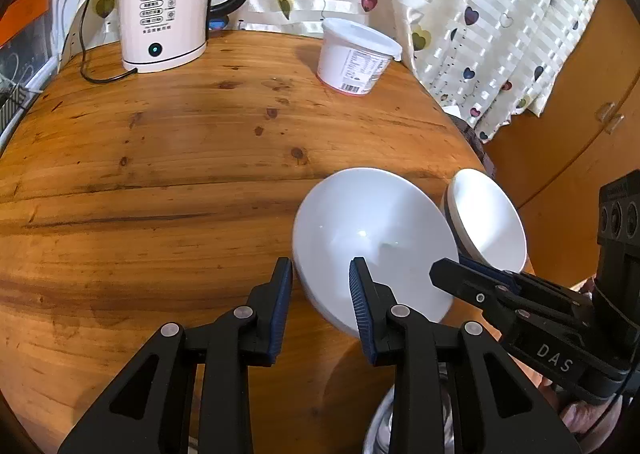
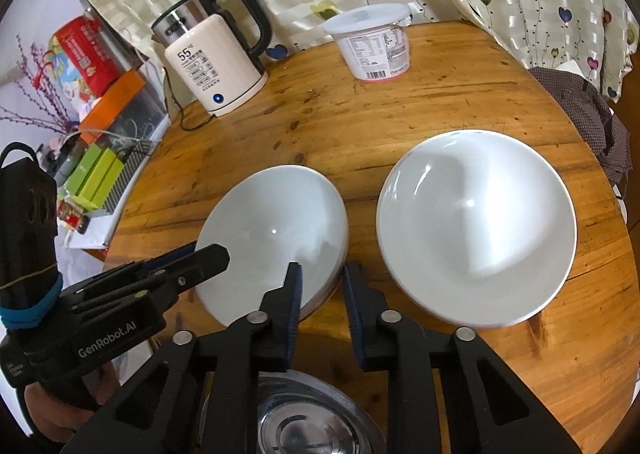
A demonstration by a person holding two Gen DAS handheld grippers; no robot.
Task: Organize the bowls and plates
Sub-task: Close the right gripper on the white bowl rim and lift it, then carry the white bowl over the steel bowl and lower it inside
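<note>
A white bowl (image 1: 372, 230) (image 2: 272, 230) hangs tilted just above the round wooden table (image 1: 160, 174) (image 2: 360, 114). My left gripper (image 1: 320, 266) (image 2: 212, 254) is shut on its left rim, one finger outside the wall and one inside. At the bowl's opposite rim my right gripper (image 2: 320, 270) (image 1: 444, 270) has one finger inside and one outside, pads close against the wall. A second white bowl (image 2: 476, 230) (image 1: 488, 214) rests on the table to the right, apart from both grippers. A steel bowl (image 2: 304, 426) (image 1: 384, 426) sits low under the grippers, mostly hidden.
A cream electric kettle (image 1: 164, 10) (image 2: 216, 66) with its cord stands at the back left. A lidded white tub (image 1: 356, 58) (image 2: 374, 46) is at the back. A heart-print curtain hangs behind. Dark checked cloth (image 2: 592, 126) lies past the right table edge.
</note>
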